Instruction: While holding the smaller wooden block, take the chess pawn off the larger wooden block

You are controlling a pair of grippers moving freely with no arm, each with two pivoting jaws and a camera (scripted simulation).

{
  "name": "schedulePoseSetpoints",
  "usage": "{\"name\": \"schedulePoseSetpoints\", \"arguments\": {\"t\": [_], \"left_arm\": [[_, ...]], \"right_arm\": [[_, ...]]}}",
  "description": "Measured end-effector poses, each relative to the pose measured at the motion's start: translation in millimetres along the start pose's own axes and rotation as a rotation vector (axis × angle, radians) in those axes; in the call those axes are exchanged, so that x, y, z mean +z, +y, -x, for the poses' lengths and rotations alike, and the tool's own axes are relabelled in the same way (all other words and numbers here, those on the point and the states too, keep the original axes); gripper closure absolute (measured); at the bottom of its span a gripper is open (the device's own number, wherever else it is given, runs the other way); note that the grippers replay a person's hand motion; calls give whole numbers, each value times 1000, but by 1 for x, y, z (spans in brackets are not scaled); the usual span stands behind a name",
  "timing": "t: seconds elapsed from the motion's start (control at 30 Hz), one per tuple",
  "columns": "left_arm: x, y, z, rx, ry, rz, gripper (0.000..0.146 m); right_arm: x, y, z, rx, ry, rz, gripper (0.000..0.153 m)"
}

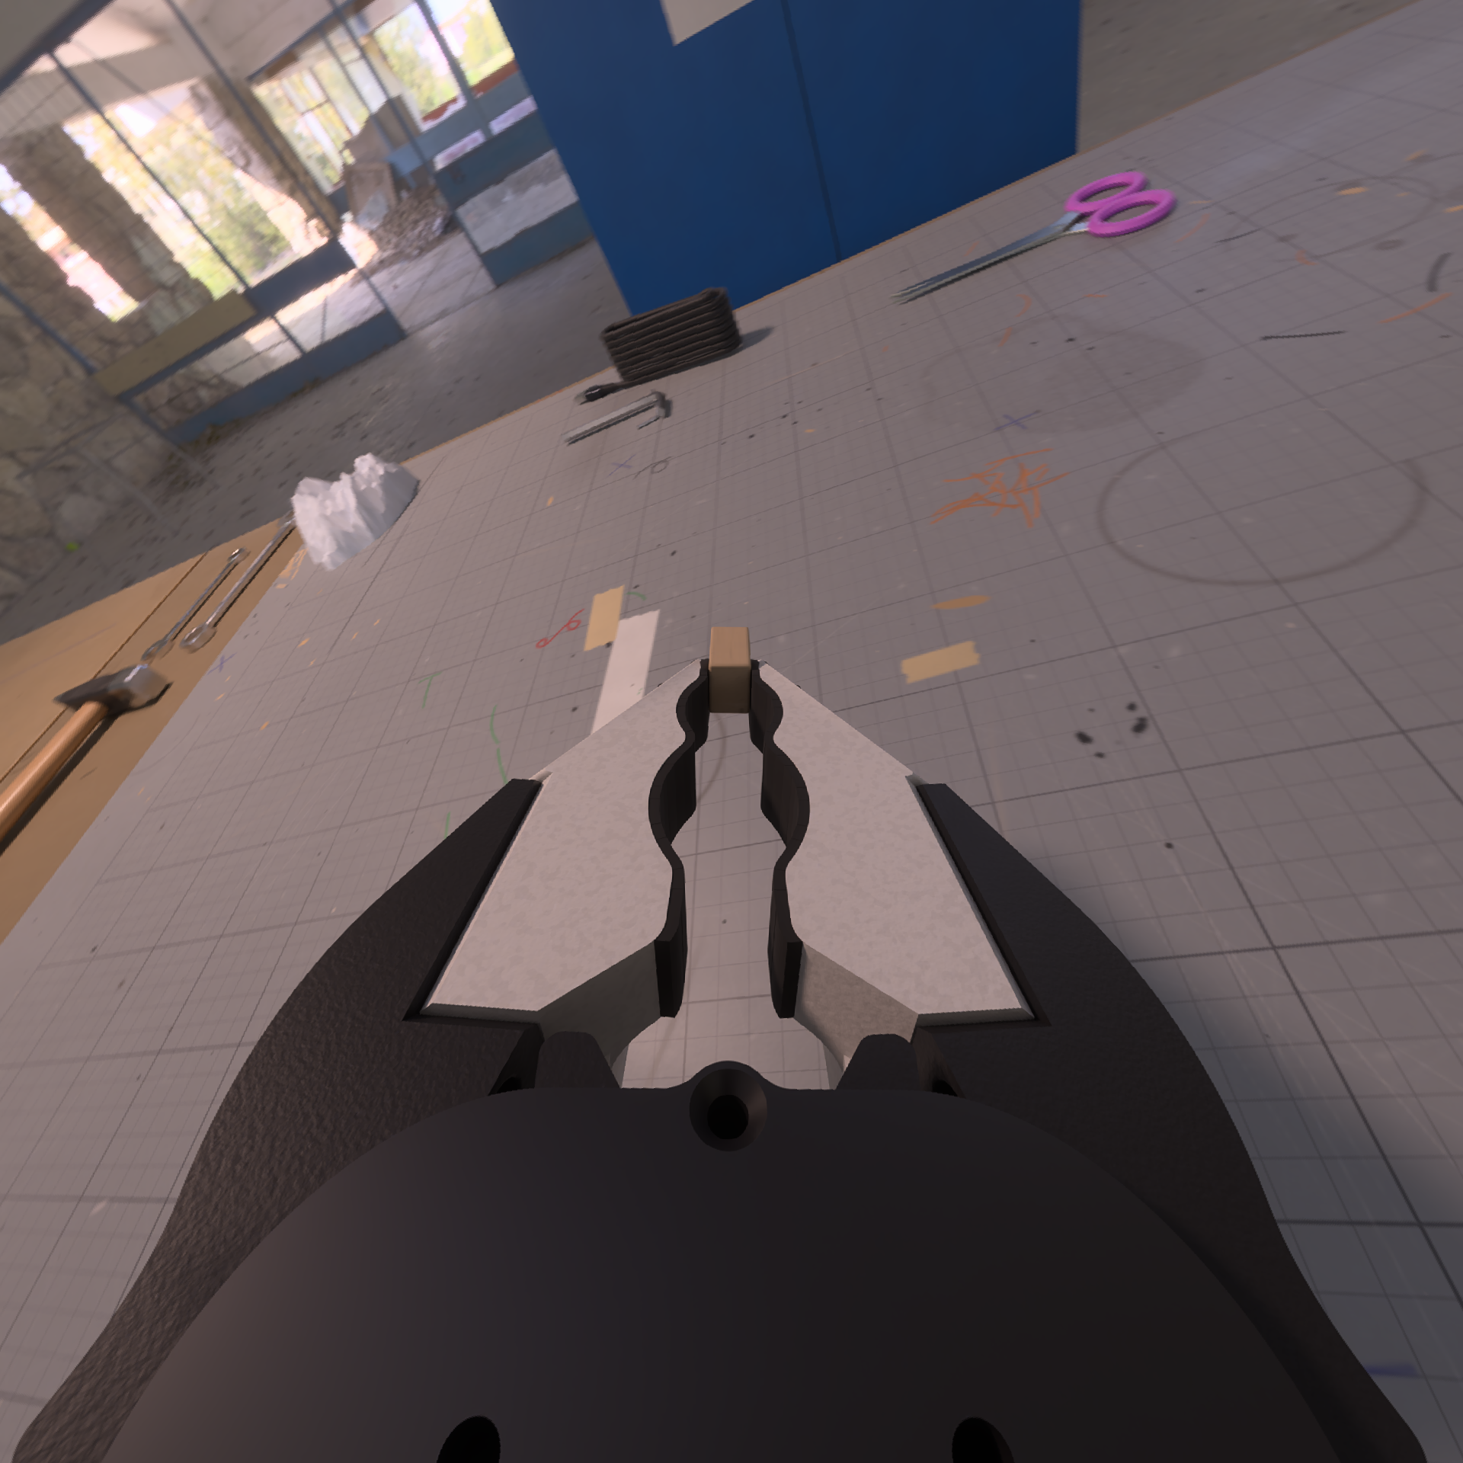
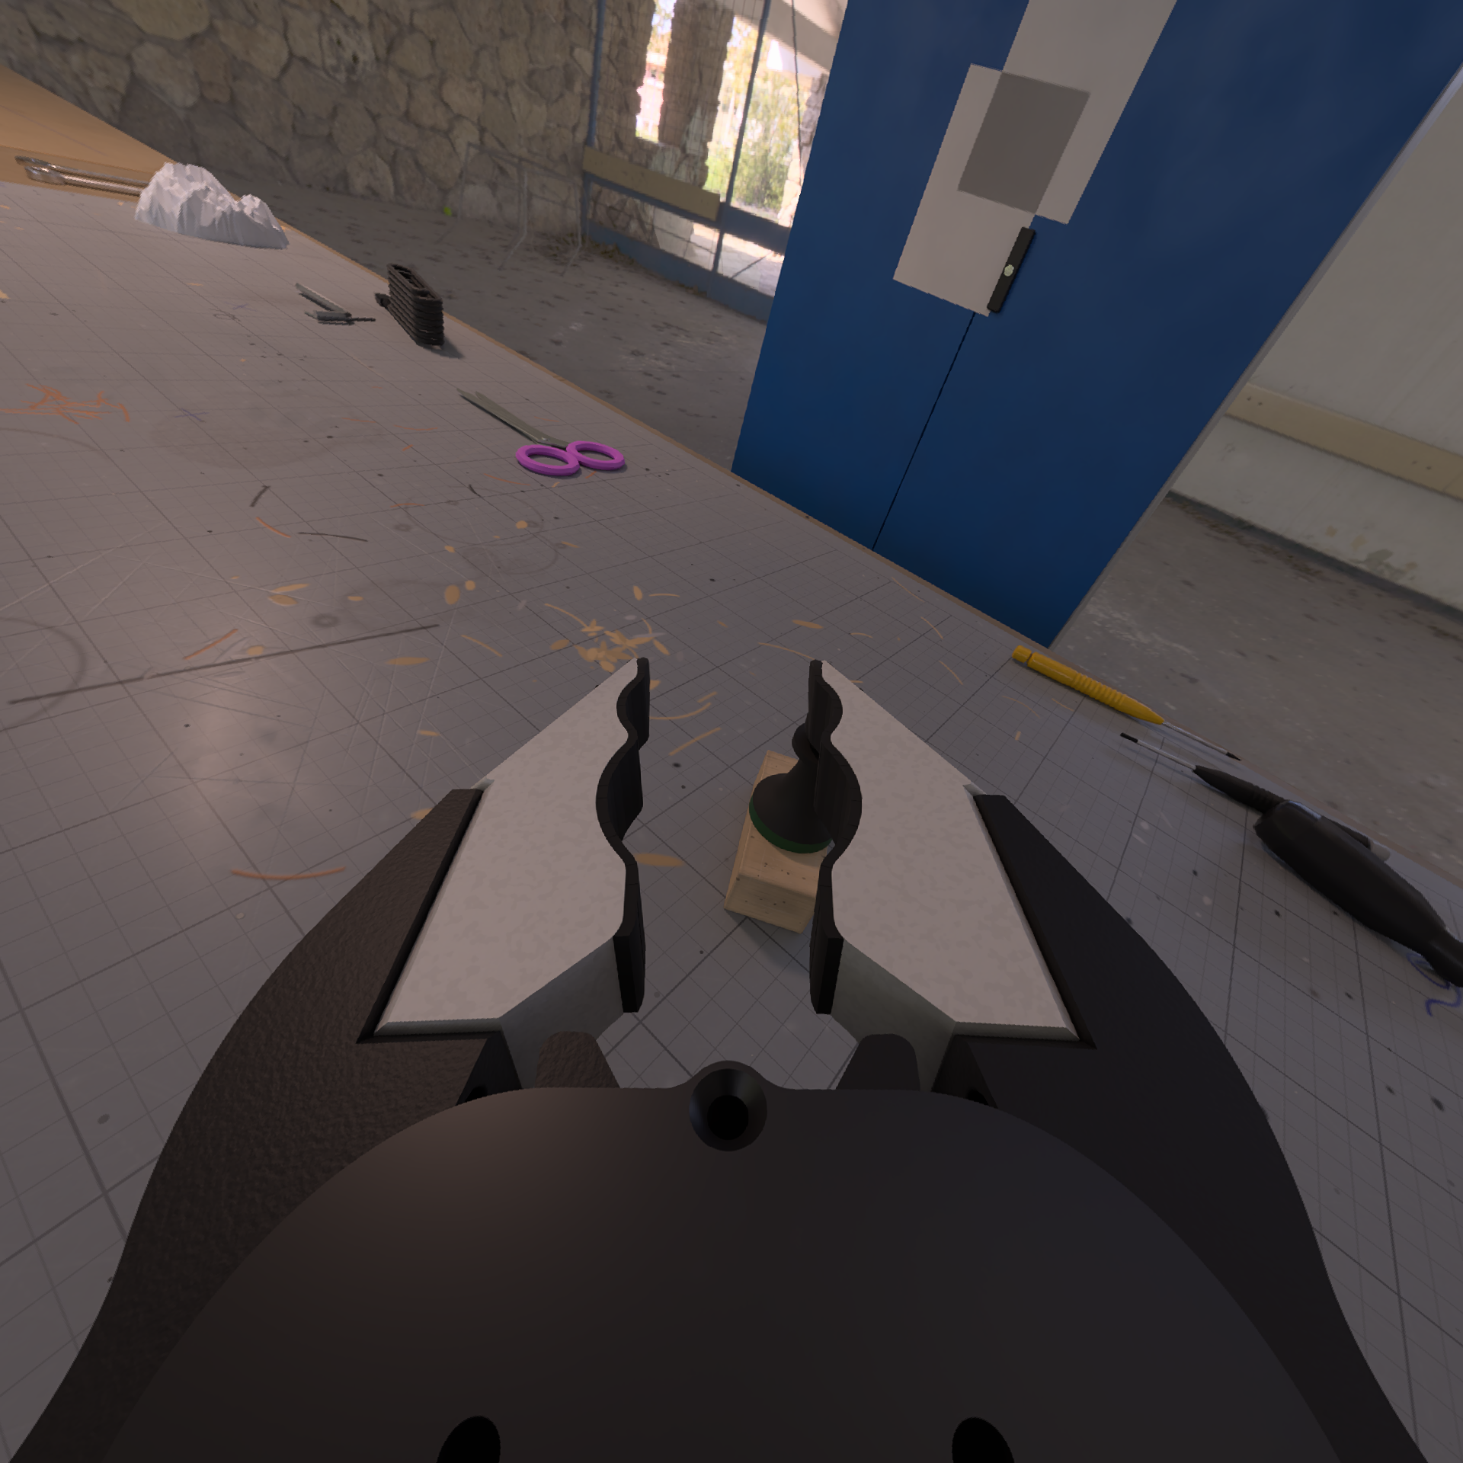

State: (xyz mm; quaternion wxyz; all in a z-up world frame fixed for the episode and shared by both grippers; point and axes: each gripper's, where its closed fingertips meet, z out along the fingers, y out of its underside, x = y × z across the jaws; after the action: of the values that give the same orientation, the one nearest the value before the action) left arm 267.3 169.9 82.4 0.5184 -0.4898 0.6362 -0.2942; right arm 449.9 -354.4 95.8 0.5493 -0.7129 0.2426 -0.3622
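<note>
In the left wrist view my left gripper [image 1: 730, 673] is shut on the smaller wooden block [image 1: 729, 661], a pale tan cuboid pinched between the fingertips above the grey grid mat. In the right wrist view my right gripper [image 2: 727, 673] is open and empty. Below it the larger wooden block [image 2: 772, 879] rests on the mat, and a black chess pawn [image 2: 788, 799] with a green base stands on top of it. The pawn sits close to the right finger, which hides part of its head; I cannot tell whether they touch.
Purple-handled scissors [image 1: 1108, 210] [image 2: 566, 455], a black ribbed stack [image 1: 673, 332] [image 2: 416, 305], a white crumpled lump [image 1: 352, 503] [image 2: 206, 206], a hammer [image 1: 87, 712] and wrenches [image 1: 222, 594] lie at the mat's edges. A yellow pen [image 2: 1084, 685] and a black tool [image 2: 1346, 871] lie to the right. A blue door [image 2: 1029, 356] stands beyond.
</note>
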Motion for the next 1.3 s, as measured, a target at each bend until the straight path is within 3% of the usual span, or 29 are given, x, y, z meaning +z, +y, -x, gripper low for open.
{"name": "schedulePoseSetpoints", "arguments": {"t": [0.2,0.63,1.3], "left_arm": [[-2,-11,-29,99,137,-59,138],[-33,-37,-112,271,574,-273,138],[-119,-48,-203,313,1241,-487,138]], "right_arm": [[0,0,-1,-2,4,-2,113],[0,1,-4,6,15,4,113],[-2,3,-11,51,31,2,113]]}}
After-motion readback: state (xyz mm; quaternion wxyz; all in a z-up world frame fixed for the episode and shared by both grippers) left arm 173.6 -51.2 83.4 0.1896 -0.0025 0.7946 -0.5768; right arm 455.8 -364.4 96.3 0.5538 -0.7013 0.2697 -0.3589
